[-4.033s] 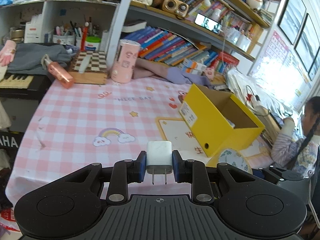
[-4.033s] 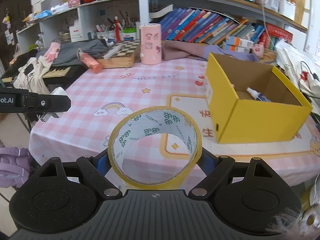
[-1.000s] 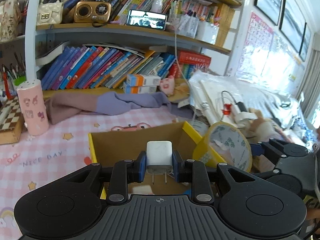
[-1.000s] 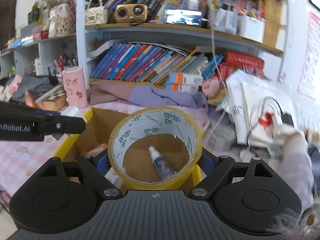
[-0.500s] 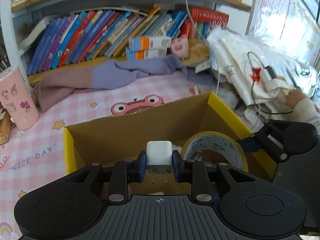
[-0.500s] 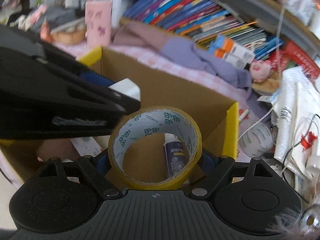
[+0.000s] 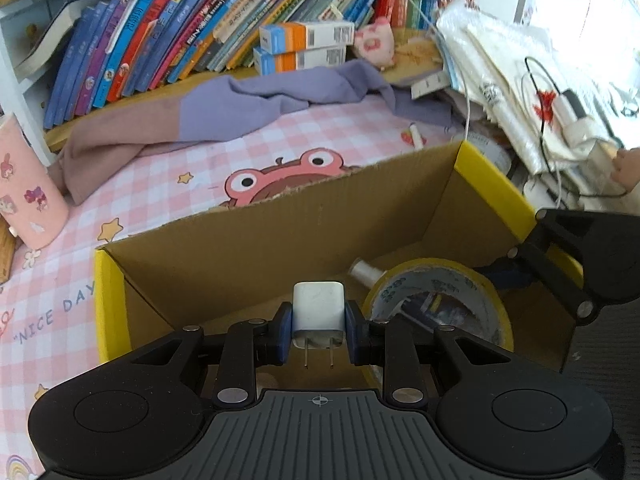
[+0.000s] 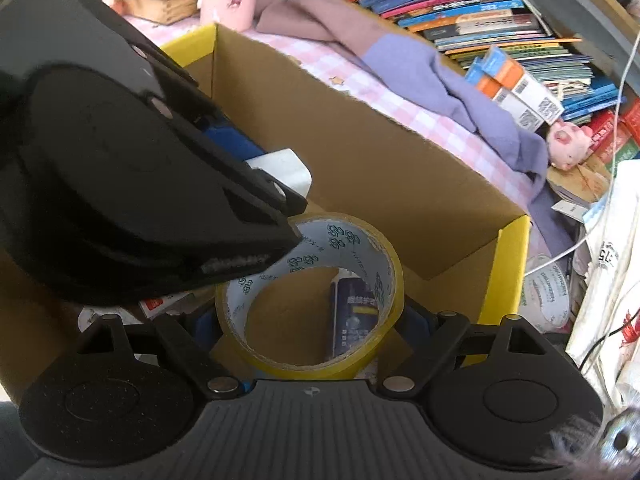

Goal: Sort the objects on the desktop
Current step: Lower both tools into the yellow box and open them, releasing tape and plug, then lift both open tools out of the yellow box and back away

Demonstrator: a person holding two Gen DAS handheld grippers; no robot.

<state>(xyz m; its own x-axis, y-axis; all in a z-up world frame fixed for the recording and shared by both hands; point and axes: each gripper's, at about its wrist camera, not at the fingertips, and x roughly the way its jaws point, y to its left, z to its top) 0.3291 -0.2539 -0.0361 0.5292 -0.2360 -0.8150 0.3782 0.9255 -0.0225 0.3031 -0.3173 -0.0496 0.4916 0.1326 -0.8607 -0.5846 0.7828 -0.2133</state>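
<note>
Nearly there: the white USB charger is clamped in the left tool and the yellow tape roll in the right tool, both held inside the yellow cardboard box. A small bottle is already in; only the release is left.

Box on worktop; bottle inside it. Left tool with charger and right tool with tape roll over box. Cloth, cup behind box, books beyond.
</note>
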